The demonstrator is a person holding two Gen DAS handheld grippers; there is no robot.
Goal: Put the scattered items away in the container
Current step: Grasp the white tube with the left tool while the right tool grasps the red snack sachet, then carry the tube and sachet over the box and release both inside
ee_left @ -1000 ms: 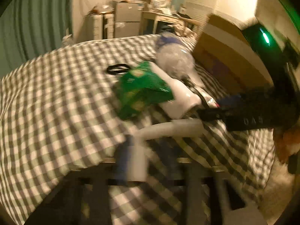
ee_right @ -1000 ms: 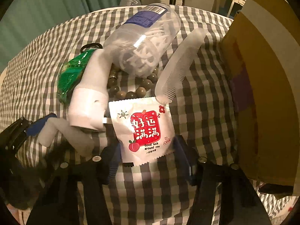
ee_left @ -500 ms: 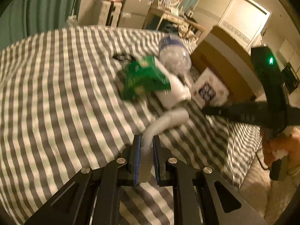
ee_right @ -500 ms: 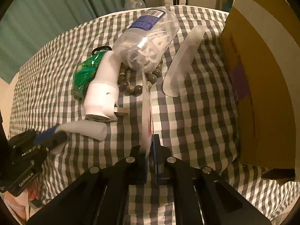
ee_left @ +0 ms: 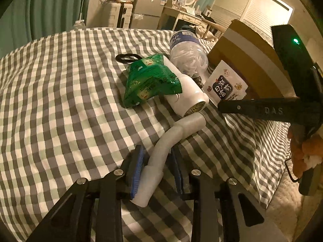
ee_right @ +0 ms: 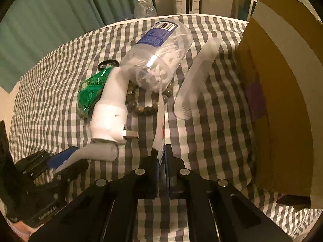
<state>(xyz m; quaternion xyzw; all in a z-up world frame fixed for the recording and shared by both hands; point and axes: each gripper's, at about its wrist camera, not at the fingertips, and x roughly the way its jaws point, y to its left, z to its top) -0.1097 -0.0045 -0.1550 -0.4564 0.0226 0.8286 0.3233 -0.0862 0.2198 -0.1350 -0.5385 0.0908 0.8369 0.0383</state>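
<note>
The left gripper (ee_left: 156, 162) angled down over the checked cloth (ee_left: 60, 100), its jaws just opening, slack around the bent white plastic tube (ee_left: 171, 141) beside the brown cardboard box (ee_left: 248, 64). The right gripper (ee_right: 161, 159) — tilted steeply, near that box — pinched the white snack sachet (ee_right: 160, 125) edge-on.

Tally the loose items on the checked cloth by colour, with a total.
White or translucent white: 4: plug-in device, bent tube, comb, snack sachet
Green: 1: packet
Clear: 1: jar
Black: 1: hair tie
Dark beads: 1: bracelet
Total: 8
</note>
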